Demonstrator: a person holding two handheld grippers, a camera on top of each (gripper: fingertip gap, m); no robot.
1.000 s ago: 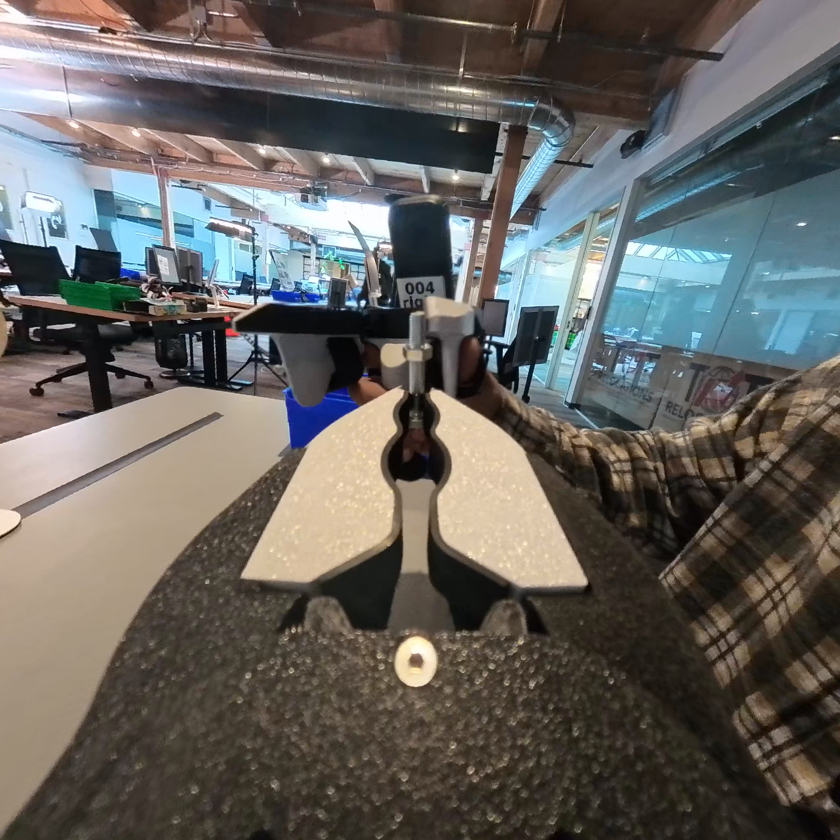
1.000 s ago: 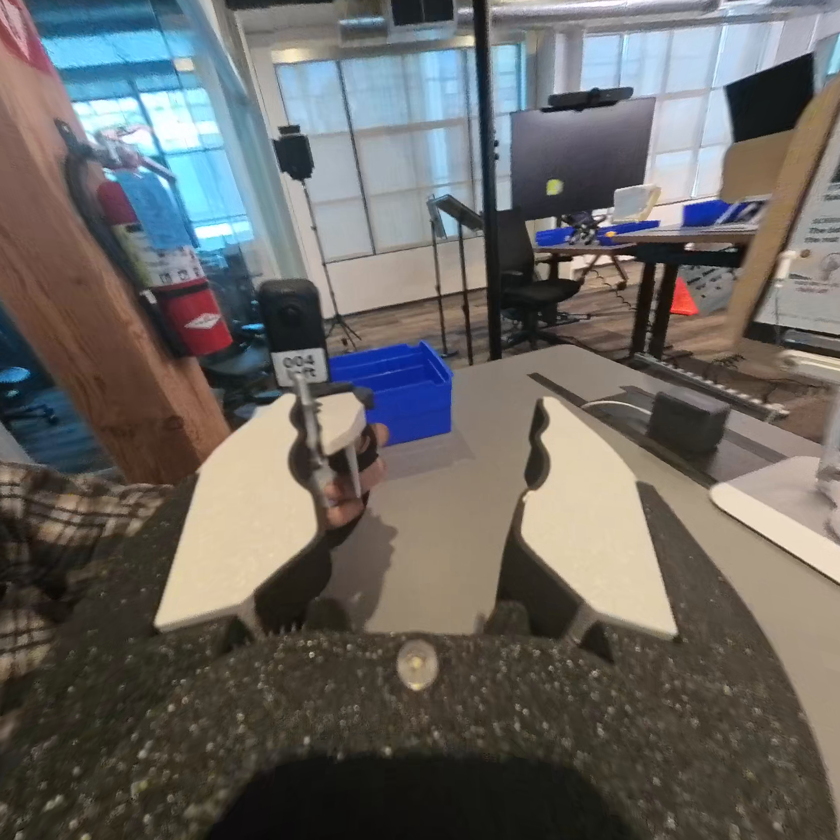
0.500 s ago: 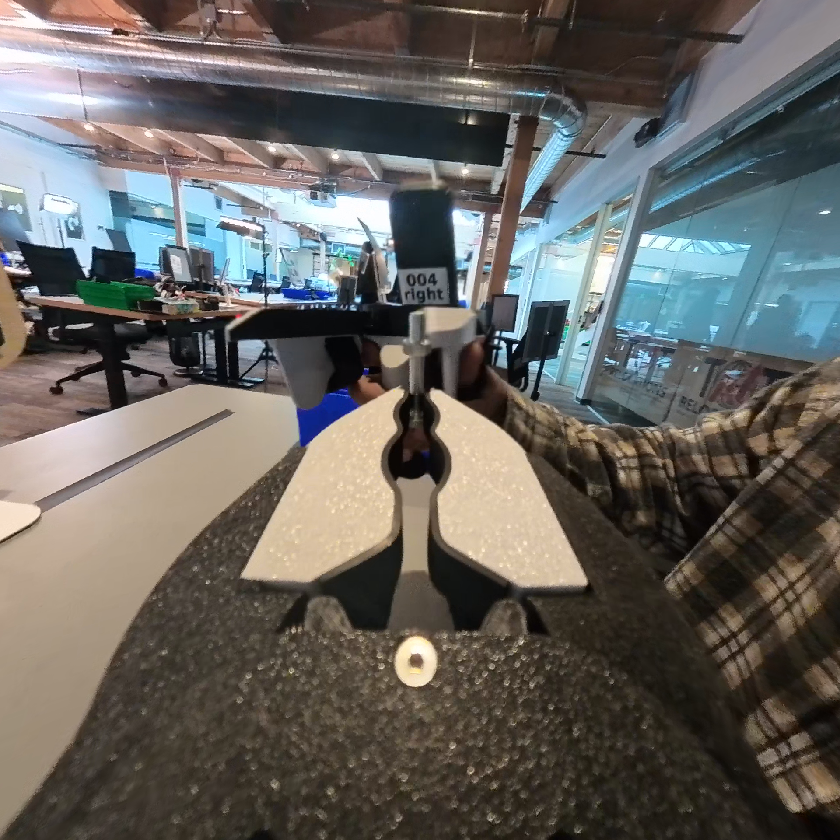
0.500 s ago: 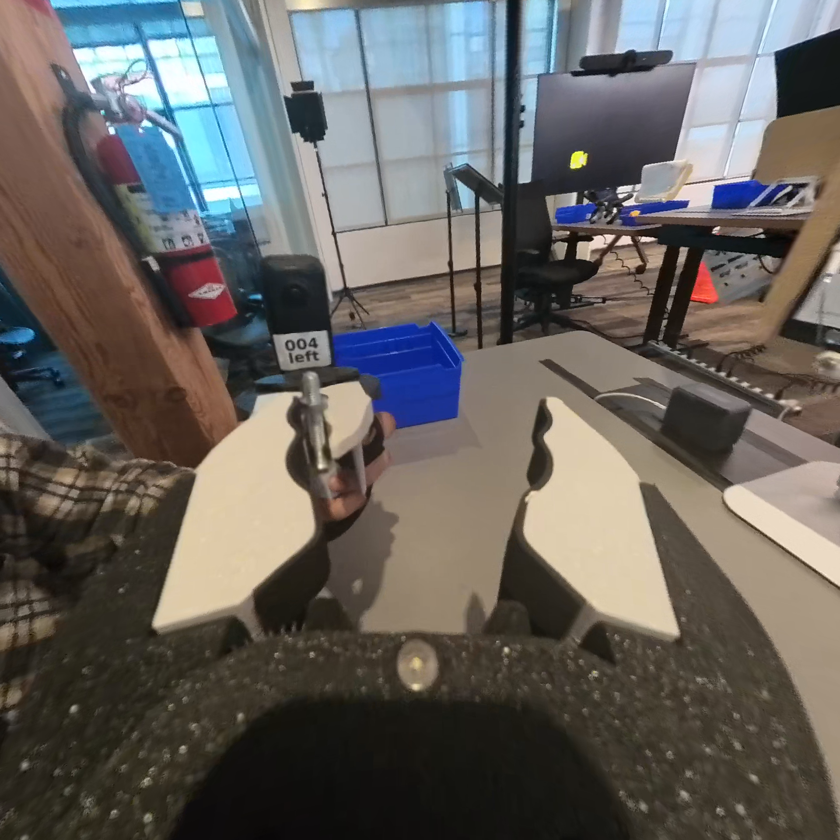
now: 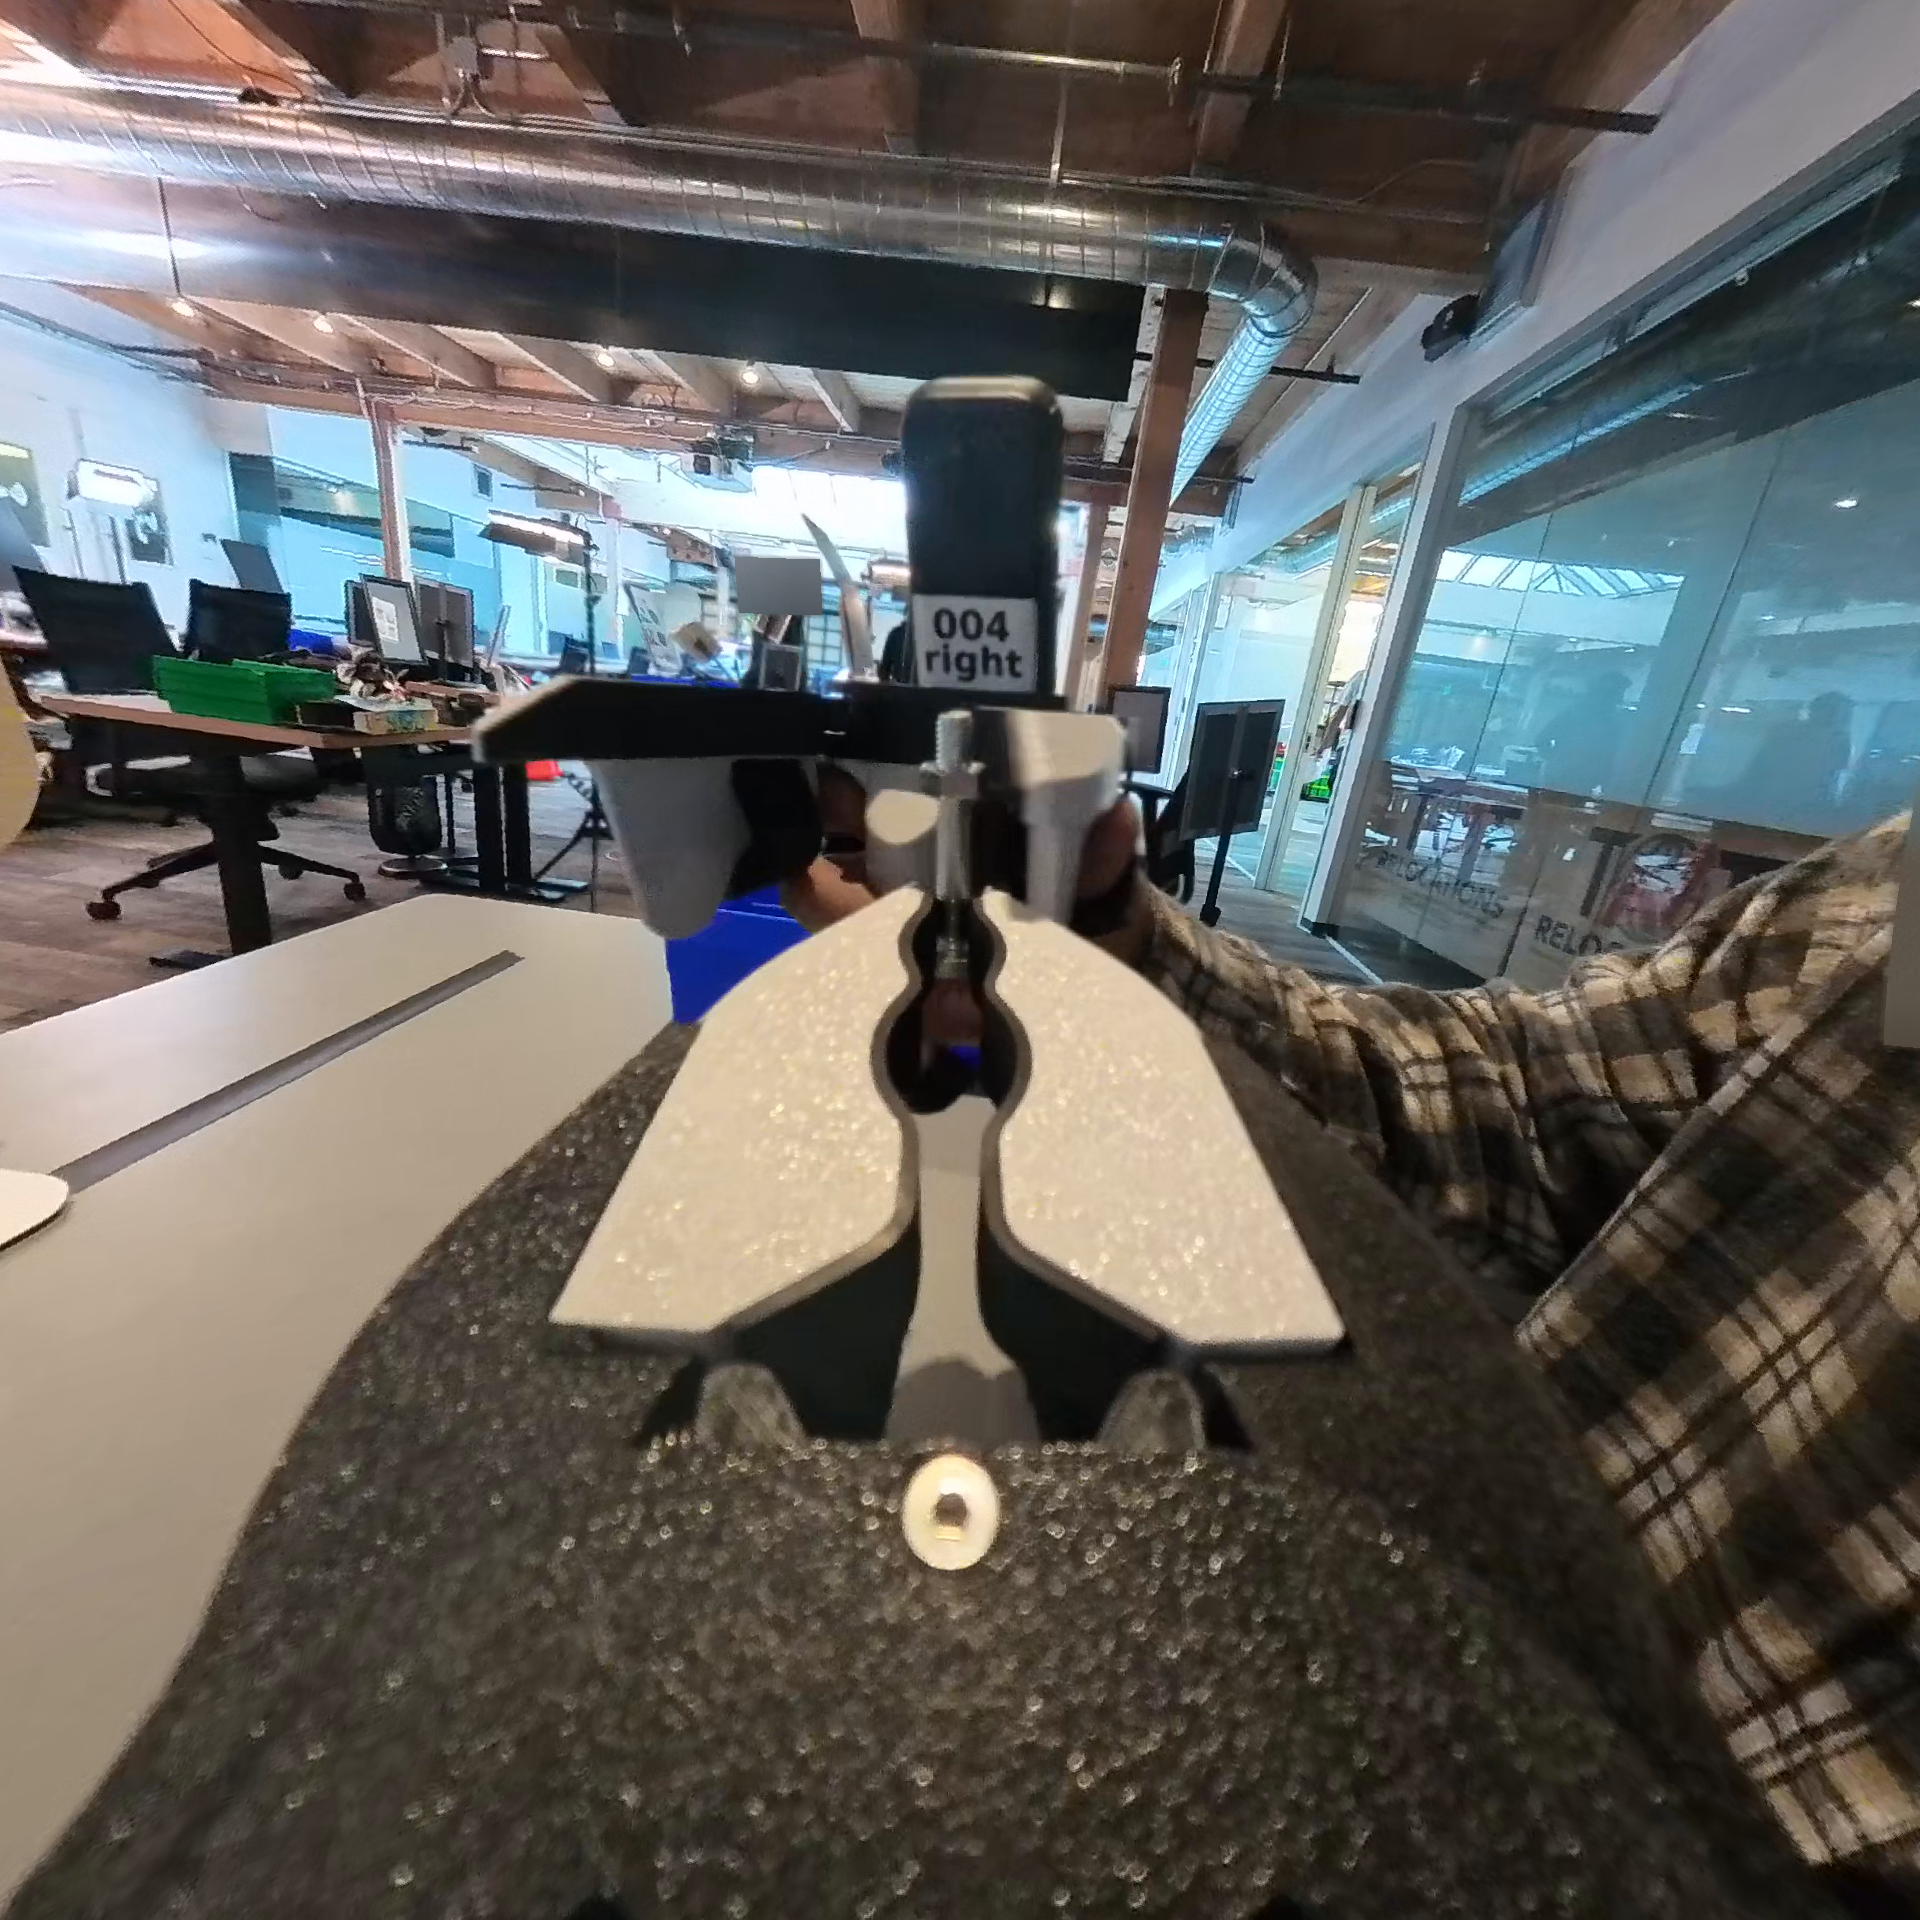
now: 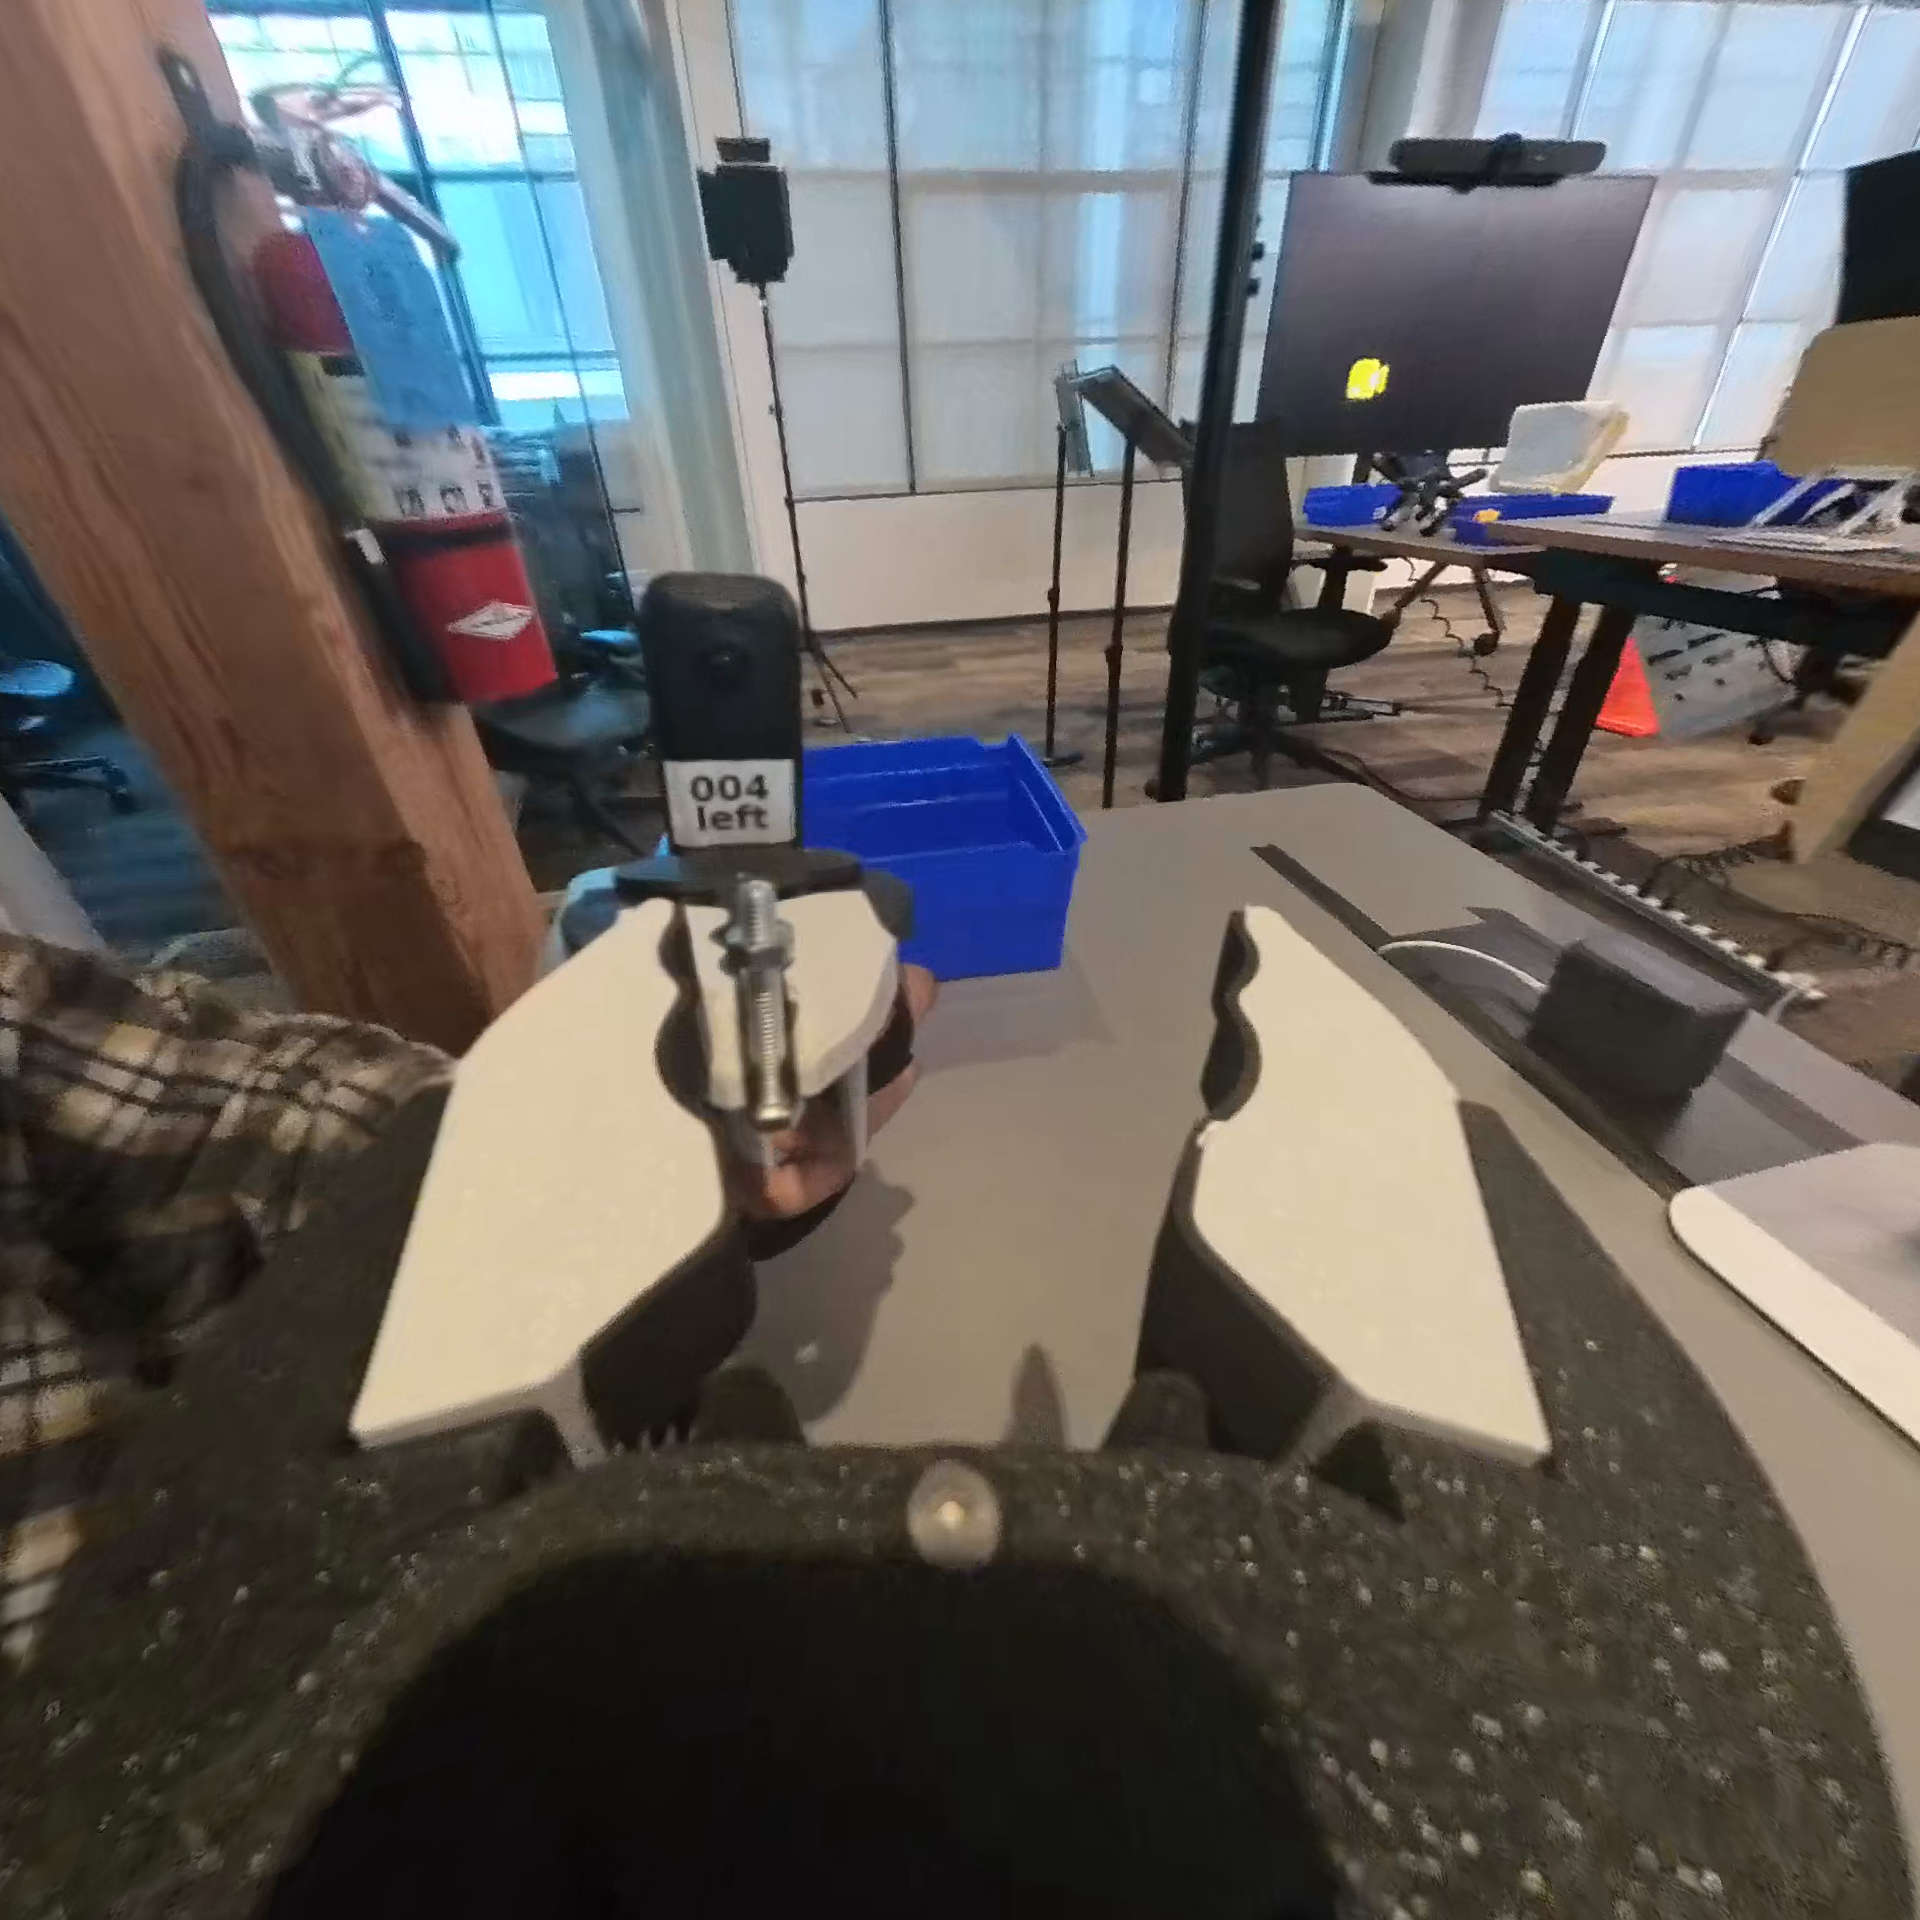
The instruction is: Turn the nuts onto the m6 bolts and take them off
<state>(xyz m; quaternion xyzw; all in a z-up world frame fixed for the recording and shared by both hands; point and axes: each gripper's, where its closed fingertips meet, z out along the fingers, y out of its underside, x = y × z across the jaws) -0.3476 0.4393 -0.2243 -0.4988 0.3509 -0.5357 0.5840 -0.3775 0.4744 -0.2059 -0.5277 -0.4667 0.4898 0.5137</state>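
My left gripper (image 5: pixel 951 914) is shut on a silver bolt (image 5: pixel 951 831) and holds it upright above the grey table (image 5: pixel 260 1143). A nut (image 5: pixel 951 771) sits on the thread near the bolt's top end. In the right wrist view the bolt (image 6: pixel 764 1023) and the nut (image 6: pixel 753 940) show in front of the left gripper (image 6: pixel 779 1049). My right gripper (image 6: pixel 956 935) is wide open and empty. Its left finger (image 6: pixel 561 1143) is close beside the bolt, and neither pad presses on it. It also shows facing me in the left wrist view (image 5: pixel 800 862).
A blue bin (image 6: pixel 935 862) stands at the table's far edge. A black block (image 6: pixel 1631 1029) and a white plate (image 6: pixel 1818 1278) lie at the right. A wooden post (image 6: pixel 208 623) rises at the left. A plaid sleeve (image 5: pixel 1558 1143) reaches in from the right.
Both grippers have shifted slightly together. The left one keeps its hold on the bolt and the right one stays wide open beside it.
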